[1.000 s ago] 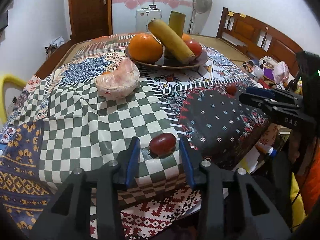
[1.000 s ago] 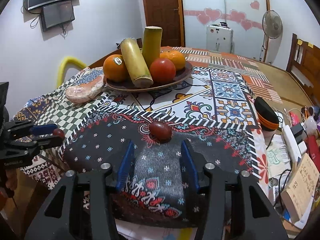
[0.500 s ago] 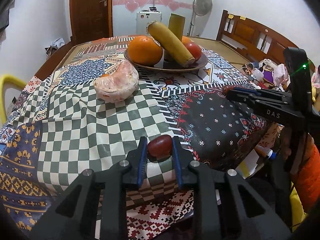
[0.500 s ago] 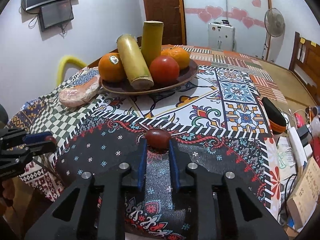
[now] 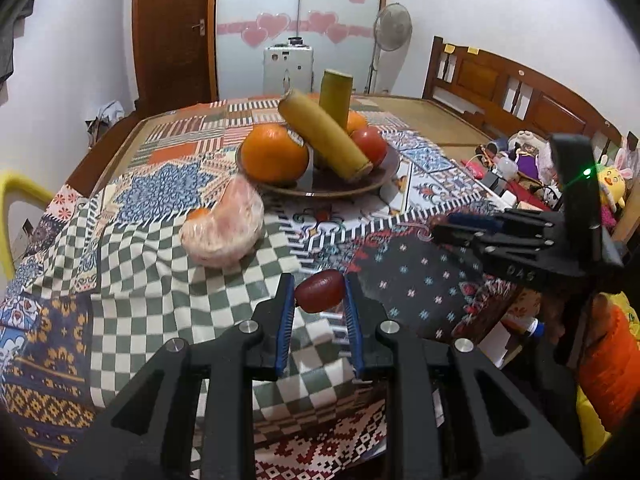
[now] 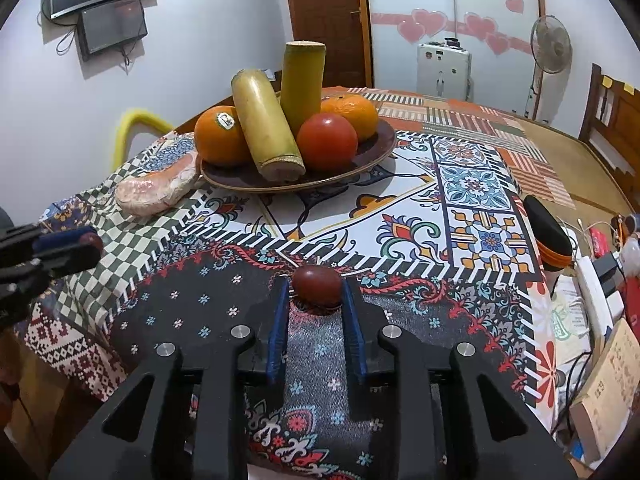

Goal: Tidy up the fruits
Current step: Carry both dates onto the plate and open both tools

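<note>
Grapes pinched, one per hand: left gripper clamped on a red grape, lifted off the table's near edge; right gripper clamped on another grape, resting there. Pick-up step. Next, probably: carry both onto the plate mid-table, avoiding crushing.

Two dark red jujubes, two oranges, one tomato, two sugarcane pieces, one peeled pomelo wedge, one brown plate, one standing fan
</note>
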Action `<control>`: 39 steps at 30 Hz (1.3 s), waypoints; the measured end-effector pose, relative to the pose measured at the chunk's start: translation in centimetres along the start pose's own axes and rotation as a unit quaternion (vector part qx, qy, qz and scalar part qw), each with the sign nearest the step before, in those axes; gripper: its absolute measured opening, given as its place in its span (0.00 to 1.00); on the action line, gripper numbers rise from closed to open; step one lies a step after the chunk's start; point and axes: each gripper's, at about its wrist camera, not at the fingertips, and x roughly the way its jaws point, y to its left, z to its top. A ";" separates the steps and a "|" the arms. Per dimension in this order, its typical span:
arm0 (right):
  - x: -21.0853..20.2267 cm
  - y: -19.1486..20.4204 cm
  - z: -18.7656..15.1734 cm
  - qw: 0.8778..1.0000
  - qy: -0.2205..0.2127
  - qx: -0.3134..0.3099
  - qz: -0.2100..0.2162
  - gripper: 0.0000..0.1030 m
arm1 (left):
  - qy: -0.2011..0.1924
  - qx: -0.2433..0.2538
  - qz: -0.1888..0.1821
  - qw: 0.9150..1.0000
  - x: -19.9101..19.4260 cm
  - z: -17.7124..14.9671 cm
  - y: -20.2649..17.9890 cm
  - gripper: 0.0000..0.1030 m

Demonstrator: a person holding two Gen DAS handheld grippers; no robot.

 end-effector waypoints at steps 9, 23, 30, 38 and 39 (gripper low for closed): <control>0.9 -0.6 0.7 1.000 -0.001 0.015 0.010 0.24 | -0.004 0.004 -0.006 1.000 0.6 0.8 -0.4 0.23; -1.3 -0.9 3.0 0.999 -0.045 0.007 0.021 0.21 | -0.025 0.007 -0.002 1.000 2.2 4.6 -0.7 0.23; -0.9 -1.6 5.4 0.998 -0.066 -0.003 0.016 0.22 | -0.030 0.011 0.007 0.999 4.4 7.1 -1.0 0.23; 1.9 -1.7 6.1 0.999 -0.041 -0.012 0.031 0.22 | 0.005 0.009 0.007 1.000 8.3 8.1 -0.9 0.23; 2.3 -1.6 6.1 0.999 -0.038 -0.015 0.032 0.22 | 0.006 0.010 0.007 1.000 8.6 8.2 -0.9 0.23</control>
